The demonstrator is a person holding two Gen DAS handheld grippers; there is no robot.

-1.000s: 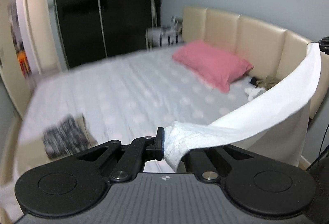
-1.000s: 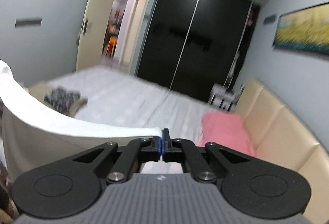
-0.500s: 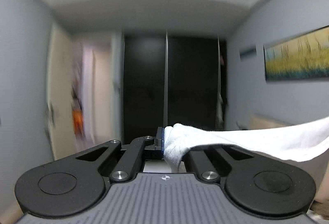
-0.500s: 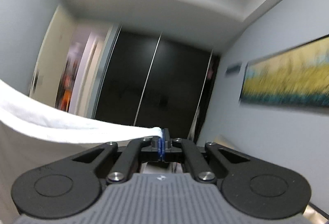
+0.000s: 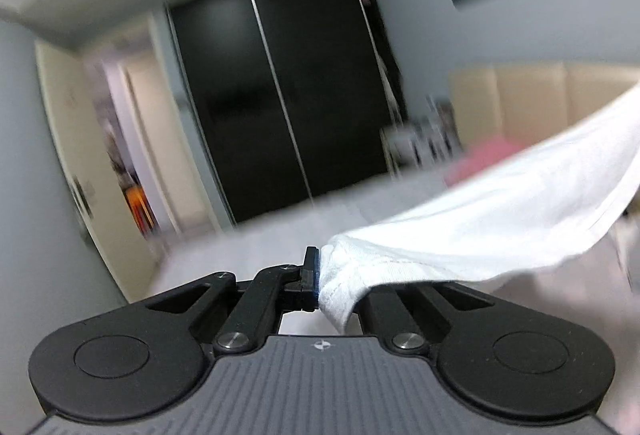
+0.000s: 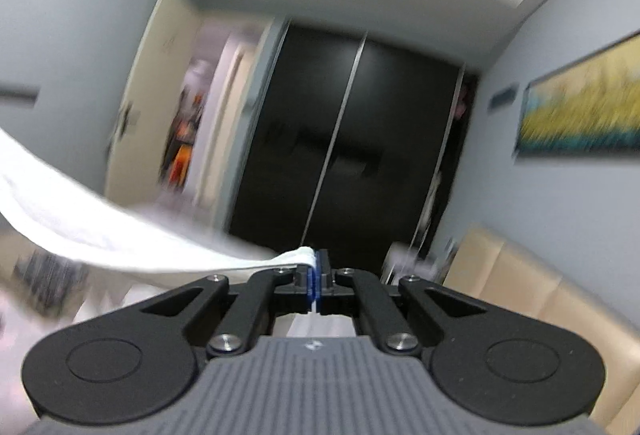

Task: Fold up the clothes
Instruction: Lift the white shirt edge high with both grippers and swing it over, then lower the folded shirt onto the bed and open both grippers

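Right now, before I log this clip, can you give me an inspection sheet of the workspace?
Surface: pale bed, blurred by motion, below the garment.
Job's things: white knit cotton garment, stretched in the air between both grippers, edge bunched at each grip.
Clutter: pink pillow by the headboard; dark patterned item at the left in the right wrist view, too blurred to identify.
Grippers: left hand-held gripper shut on the garment; right hand-held gripper shut on its other end.
Cables: nothing seen.
Surroundings: black sliding wardrobe, beige padded headboard, yellow landscape painting, open doorway.
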